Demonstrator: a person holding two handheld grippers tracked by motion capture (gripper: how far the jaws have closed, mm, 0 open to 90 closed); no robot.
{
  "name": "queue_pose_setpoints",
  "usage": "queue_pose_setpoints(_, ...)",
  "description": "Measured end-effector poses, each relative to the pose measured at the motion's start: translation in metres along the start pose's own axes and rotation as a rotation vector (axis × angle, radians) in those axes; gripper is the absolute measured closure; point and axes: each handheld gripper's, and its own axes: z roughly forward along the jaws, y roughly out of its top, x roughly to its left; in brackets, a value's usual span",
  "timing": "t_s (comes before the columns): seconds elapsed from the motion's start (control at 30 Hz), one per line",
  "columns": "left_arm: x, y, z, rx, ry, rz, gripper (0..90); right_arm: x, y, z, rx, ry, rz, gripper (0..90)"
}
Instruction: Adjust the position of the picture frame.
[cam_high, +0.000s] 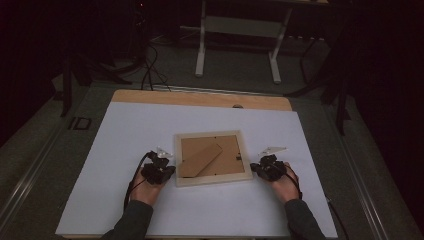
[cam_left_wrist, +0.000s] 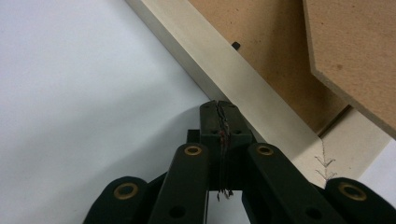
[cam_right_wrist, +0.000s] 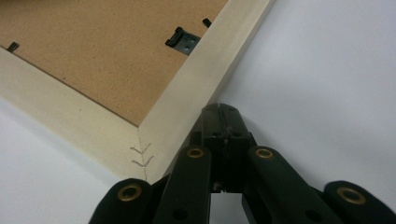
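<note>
one frame (cam_high: 213, 158), pale wood, lying face down near the middle of a white sheet (cam_high: 125, 150) that covers most of a table (cam_high: 200, 98), whose bare wooden edge shows along the far side; brown backing board (cam_high: 225, 150) facing up inside the frame, with a brown stand flap (cam_high: 200, 160) lying slantwise across its left part; one small black clip (cam_right_wrist: 182, 40) fixed at the frame's inner edge, seen in the right gripper view, with two smaller black tabs along the same board's edges; metal v-staples (cam_right_wrist: 141, 156) across the mitred corner joint in that view, and a like pair (cam_left_wrist: 325, 167) at the corner in the left gripper view; left gripper (cam_high: 159, 170), black, held in the person's left hand (cam_high: 145, 189), just beside the frame's near left corner, jaws pressed together with nothing between them, tips at the frame's outer edge, contact with it not clear; right gripper (cam_high: 269, 168), black, held in the right hand (cam_high: 285, 187), just beside the frame's near right corner, jaws likewise closed on nothing, tips against or just beside the frame's outer side; dark grey sleeves enter from the near edge; a white-legged stand (cam_high: 237, 40) and loose dark cables (cam_high: 147, 70) on the floor beyond the table, in dim light
</note>
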Motion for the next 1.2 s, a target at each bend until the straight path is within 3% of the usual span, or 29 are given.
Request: queue_pose_setpoints(1.2, 0.018, -0.001, -0.003, -0.003, 0.019, -0.062, 90.0, 0.014, 0.006, 0.007, -0.006, 0.016, -0.016, 90.0)
